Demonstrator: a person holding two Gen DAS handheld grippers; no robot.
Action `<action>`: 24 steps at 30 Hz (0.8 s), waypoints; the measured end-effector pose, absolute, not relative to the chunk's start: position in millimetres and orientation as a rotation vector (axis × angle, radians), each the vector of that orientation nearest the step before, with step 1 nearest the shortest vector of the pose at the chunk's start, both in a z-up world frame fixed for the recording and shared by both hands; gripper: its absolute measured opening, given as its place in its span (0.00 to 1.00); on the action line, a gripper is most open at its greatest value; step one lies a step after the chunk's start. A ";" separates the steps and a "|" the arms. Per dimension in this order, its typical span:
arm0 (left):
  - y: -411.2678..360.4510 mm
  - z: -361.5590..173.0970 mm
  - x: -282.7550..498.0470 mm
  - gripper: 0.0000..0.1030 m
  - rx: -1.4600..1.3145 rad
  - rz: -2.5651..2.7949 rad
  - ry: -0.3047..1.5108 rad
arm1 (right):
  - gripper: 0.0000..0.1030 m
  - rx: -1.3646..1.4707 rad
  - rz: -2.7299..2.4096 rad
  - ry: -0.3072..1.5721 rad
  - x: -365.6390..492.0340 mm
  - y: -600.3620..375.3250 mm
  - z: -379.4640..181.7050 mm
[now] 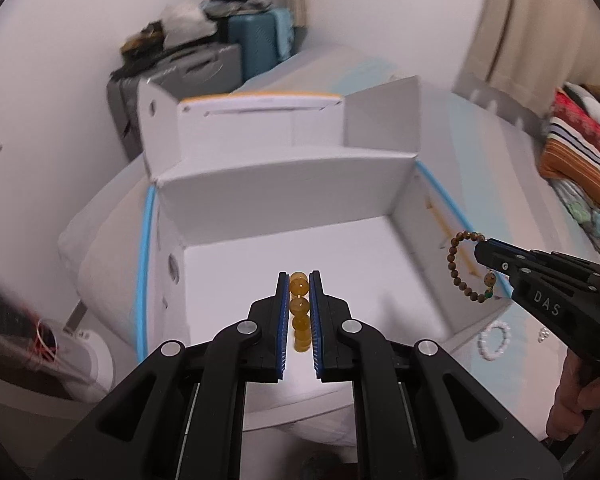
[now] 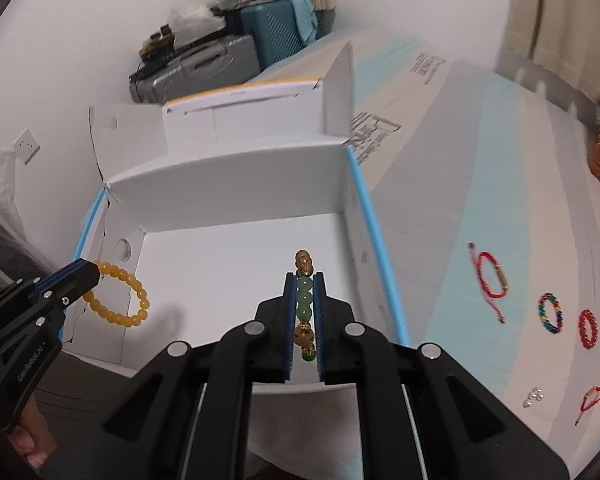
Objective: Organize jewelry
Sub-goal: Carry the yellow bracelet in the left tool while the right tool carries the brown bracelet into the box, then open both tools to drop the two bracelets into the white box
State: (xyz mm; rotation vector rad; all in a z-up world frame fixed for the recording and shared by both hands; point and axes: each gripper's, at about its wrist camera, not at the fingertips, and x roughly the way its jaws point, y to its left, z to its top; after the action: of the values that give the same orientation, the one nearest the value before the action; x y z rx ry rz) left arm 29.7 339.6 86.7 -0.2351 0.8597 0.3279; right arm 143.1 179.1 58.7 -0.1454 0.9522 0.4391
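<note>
Tilting down over the white box (image 1: 284, 200), left claw (image 1: 299, 312) pinching yellow bracelet (image 1: 300, 312), right claw (image 2: 305, 312) brown-and-green bracelet (image 2: 305, 304).

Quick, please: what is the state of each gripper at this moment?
Left gripper: closed on the yellow bead bracelet.
Right gripper: closed on the brown bead bracelet.

Both claws (image 1: 299, 312) (image 2: 304, 312) clamped, angled downward

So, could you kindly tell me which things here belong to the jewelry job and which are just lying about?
Job:
- yellow bead bracelet, in left tongs
- brown wooden bead bracelet, in right tongs
- open white cardboard box
- red bead bracelet
- multicoloured bead bracelet

Lying about:
- teal suitcase
- grey suitcase
</note>
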 end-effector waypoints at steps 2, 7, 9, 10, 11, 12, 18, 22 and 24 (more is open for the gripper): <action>346.3 78.7 30.6 0.08 -0.236 0.349 0.882 | 0.07 -0.151 0.439 0.995 148.9 186.8 47.5; 368.1 51.2 40.1 0.08 -0.272 0.399 0.979 | 0.07 -0.168 0.428 1.081 163.8 202.1 20.3; 374.7 39.4 44.3 0.08 -0.294 0.401 1.022 | 0.07 -0.173 0.426 1.112 169.3 206.1 10.6; 377.0 35.1 46.0 0.08 -0.300 0.404 1.036 | 0.07 -0.174 0.422 1.123 172.0 208.1 6.9; 379.7 29.9 48.4 0.08 -0.307 0.407 1.056 | 0.07 -0.181 0.421 1.137 175.3 210.5 1.7; 381.9 25.5 50.5 0.08 -0.313 0.405 1.072 | 0.07 -0.187 0.418 1.143 177.2 210.0 -0.7; 390.9 6.1 61.3 0.08 -0.352 0.404 1.168 | 0.07 -0.204 0.414 1.216 188.7 216.8 -19.5; 392.4 -2.8 67.3 0.08 -0.342 0.409 1.209 | 0.07 -0.234 0.396 1.255 192.1 221.4 -29.5; 391.7 -4.3 68.8 0.08 -0.342 0.410 1.217 | 0.07 -0.231 0.401 1.272 193.4 222.3 -33.4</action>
State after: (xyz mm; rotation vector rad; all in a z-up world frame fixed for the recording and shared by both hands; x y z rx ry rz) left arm 68.8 391.7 -4.3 -0.3420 1.2173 0.4099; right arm 193.4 222.3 -33.4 -0.2311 1.2719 0.4008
